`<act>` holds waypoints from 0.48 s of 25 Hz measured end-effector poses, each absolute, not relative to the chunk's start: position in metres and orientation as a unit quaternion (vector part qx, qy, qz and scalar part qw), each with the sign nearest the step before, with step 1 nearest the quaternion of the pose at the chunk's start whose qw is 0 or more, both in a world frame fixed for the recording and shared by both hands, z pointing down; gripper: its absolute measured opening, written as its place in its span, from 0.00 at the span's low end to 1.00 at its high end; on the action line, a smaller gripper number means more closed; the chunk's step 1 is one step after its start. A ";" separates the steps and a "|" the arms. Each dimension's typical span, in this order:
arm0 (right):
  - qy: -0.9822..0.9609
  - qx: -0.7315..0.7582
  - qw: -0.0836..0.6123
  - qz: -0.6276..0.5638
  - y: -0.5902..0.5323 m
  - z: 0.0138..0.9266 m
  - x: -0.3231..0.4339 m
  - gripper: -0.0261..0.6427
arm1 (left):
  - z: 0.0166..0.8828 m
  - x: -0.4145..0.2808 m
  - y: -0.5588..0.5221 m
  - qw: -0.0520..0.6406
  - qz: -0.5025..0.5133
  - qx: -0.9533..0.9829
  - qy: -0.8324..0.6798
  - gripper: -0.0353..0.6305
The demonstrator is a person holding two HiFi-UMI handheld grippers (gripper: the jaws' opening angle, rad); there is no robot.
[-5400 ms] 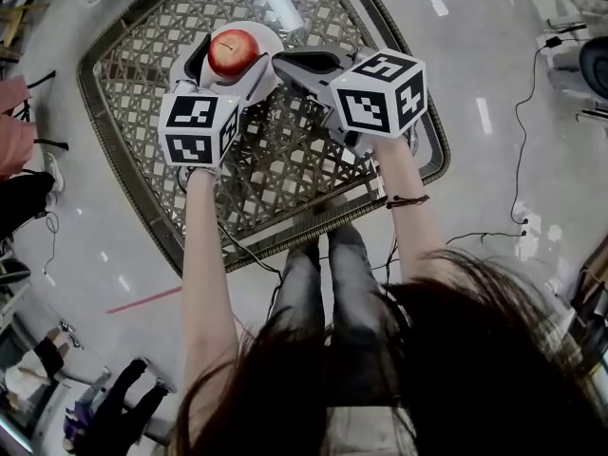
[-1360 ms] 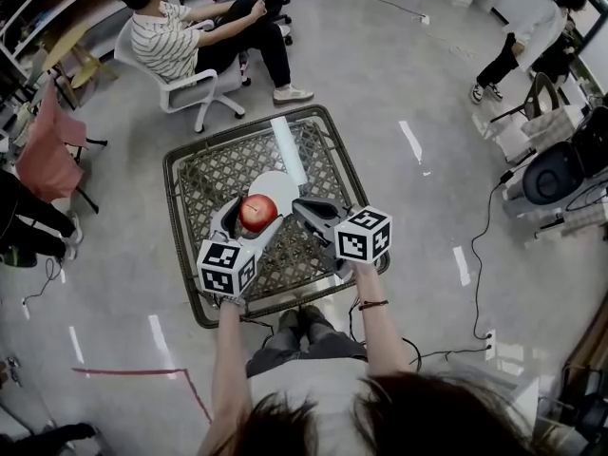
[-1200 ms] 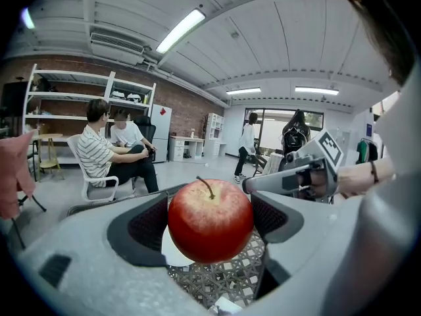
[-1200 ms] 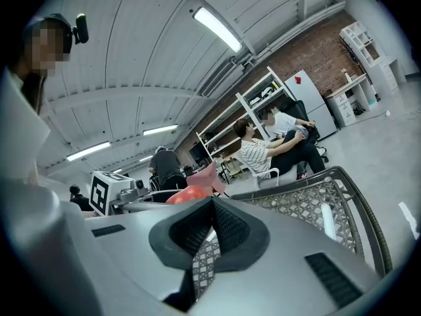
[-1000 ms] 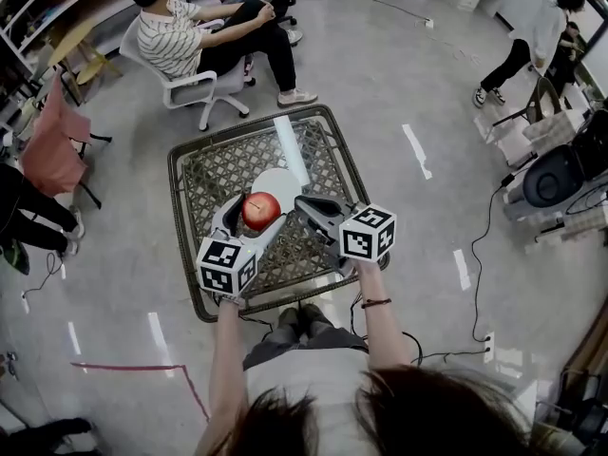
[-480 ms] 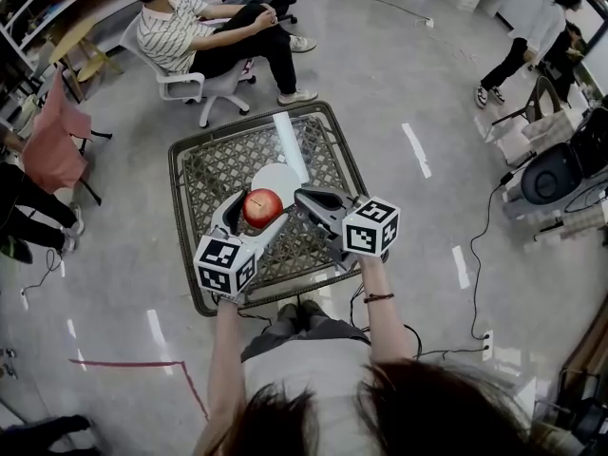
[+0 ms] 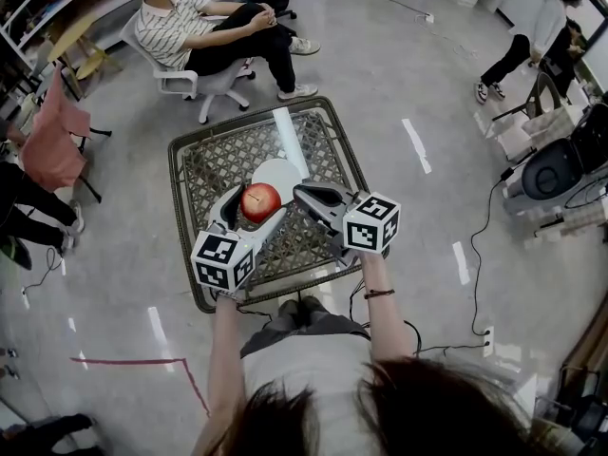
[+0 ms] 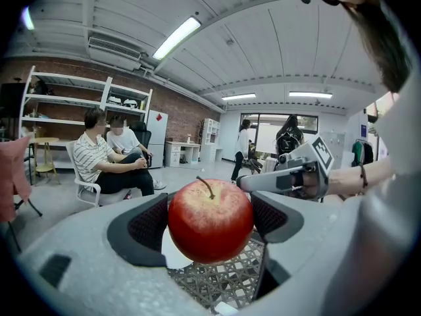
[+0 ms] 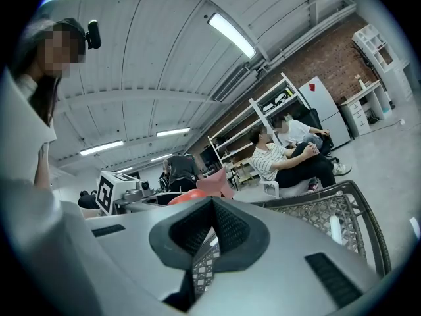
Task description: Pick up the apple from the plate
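My left gripper (image 7: 256,203) is shut on a red apple (image 7: 260,201), which hangs in the air above the wicker table (image 7: 186,245). The empty white plate (image 7: 276,172) lies on the table just beyond the apple. In the left gripper view the apple (image 8: 210,221) fills the gap between the dark pads (image 8: 146,226), stem up. My right gripper (image 7: 312,197) hovers just right of the apple with nothing in it. In its own view my right gripper (image 9: 212,210) has its pads pressed together, and a sliver of the apple (image 9: 188,198) shows behind them.
Two people sit on chairs (image 7: 195,31) beyond the table. A pink chair (image 7: 52,150) stands at the left. Another person (image 7: 537,36) stands at the far right, near a black chair (image 7: 560,174). A cable (image 7: 486,245) runs over the floor at the right.
Since 5.4 s ago the apple has risen well above the table in my left gripper, off the plate. Over the last second both grippers have hardly moved.
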State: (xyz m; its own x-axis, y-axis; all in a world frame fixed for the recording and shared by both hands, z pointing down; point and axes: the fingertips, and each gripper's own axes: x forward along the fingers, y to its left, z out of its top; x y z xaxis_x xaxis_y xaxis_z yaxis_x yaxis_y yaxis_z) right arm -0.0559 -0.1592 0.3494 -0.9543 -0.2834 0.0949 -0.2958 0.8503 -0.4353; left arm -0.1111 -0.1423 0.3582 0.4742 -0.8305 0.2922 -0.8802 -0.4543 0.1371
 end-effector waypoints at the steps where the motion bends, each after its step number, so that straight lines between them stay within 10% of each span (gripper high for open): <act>1: -0.962 0.151 0.014 0.229 -0.159 0.350 -0.056 0.05 | 0.359 -0.111 -0.142 0.136 0.091 0.848 -0.504 0.65; 12: -0.961 0.150 0.015 0.233 -0.158 0.354 -0.061 0.05 | 0.364 -0.115 -0.142 0.145 0.088 0.850 -0.499 0.65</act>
